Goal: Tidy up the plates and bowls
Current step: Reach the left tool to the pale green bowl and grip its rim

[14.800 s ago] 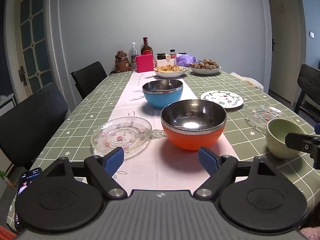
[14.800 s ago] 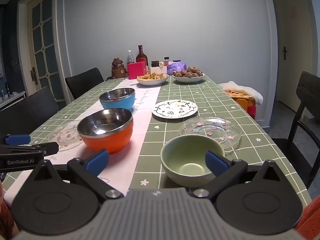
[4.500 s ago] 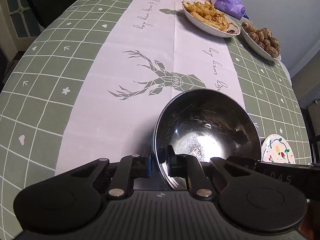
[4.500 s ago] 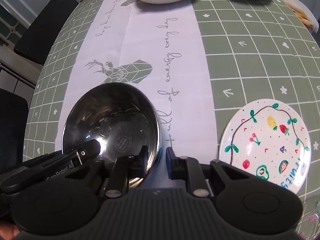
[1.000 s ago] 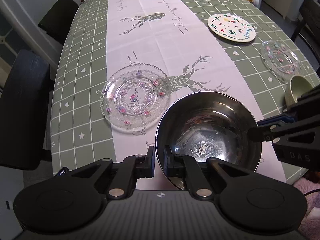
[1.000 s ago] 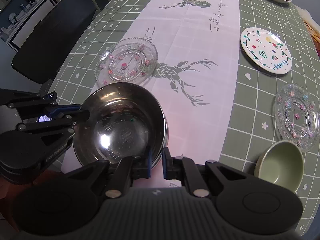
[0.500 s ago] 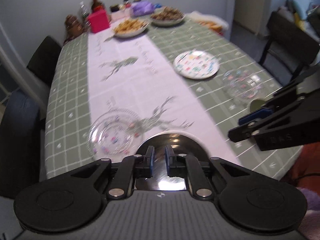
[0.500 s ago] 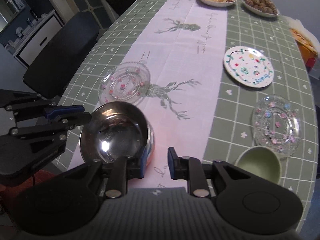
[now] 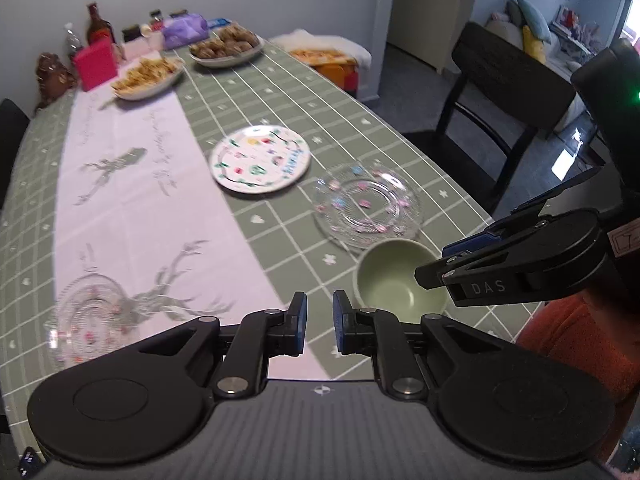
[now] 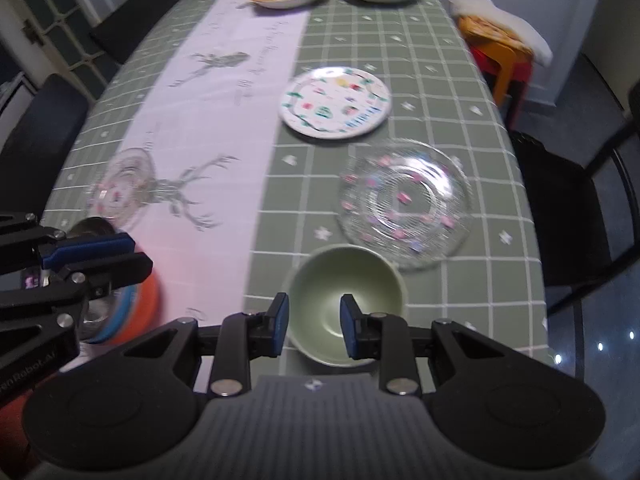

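A pale green bowl [image 10: 344,300] stands near the table's front edge, just beyond my right gripper [image 10: 312,326]. Its jaws are opening, with nothing between them. My left gripper [image 9: 318,322] hovers over the tablecloth left of the green bowl [image 9: 400,280], slightly open and holding nothing. The orange bowl [image 10: 144,304] with the blue steel bowl nested in it sits at the near left, partly hidden by the left gripper [image 10: 140,254]. The right gripper [image 9: 432,262] reaches in over the bowl's right rim. Two glass plates [image 10: 404,204] [image 10: 124,188] and a painted plate [image 10: 336,102] lie on the table.
Two dishes of food [image 9: 148,76] [image 9: 226,46], a pink box [image 9: 96,64] and bottles crowd the far end. Dark chairs [image 9: 508,92] [image 10: 44,132] stand on both sides. A person's orange sleeve [image 9: 576,340] is at the lower right.
Both grippers let go of the steel bowl's rim and swung right toward the green bowl. Their jaws parted, and the stacked bowls stayed behind at the left.
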Available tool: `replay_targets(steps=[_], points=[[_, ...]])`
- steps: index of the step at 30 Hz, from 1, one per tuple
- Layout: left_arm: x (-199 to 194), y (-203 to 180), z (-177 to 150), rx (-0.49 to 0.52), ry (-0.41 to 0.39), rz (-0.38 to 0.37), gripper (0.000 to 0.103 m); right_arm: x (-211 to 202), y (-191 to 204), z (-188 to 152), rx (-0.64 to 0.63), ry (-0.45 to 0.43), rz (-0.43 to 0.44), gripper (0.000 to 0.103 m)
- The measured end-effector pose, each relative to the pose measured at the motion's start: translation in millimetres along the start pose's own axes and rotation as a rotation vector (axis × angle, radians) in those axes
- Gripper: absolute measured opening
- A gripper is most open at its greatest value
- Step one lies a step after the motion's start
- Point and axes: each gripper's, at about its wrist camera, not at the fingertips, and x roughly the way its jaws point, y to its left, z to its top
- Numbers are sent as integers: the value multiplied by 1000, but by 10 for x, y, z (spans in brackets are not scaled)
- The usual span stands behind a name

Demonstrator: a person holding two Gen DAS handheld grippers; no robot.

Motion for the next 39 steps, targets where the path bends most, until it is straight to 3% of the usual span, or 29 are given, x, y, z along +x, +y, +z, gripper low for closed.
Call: replay_targets(steps=[5,12,17,21,28,33,39], points=[[422,-195,94,24,69,1,20,196,-304,-67,61,38,-32,27],[811,-213,147,-53,144,-14,21,456,-533,-79,120,83,-26,27],[997,-193,137,-66,186,17,22,628,-592,-70,151,115,-5,27],[1139,-126,126,-119,223,-9,22,721,-600,-58,164,133,4,26],[1262,-103,78,-150,254,-20,22,771,-619,-58,184,149,15,19],[1256,-130,89,-160,260,-37,10,772,-581,-54,183,147,20,10],[1247,-155,87,-168,266,-18,9,754,-556,-40,184,142,6,5]])
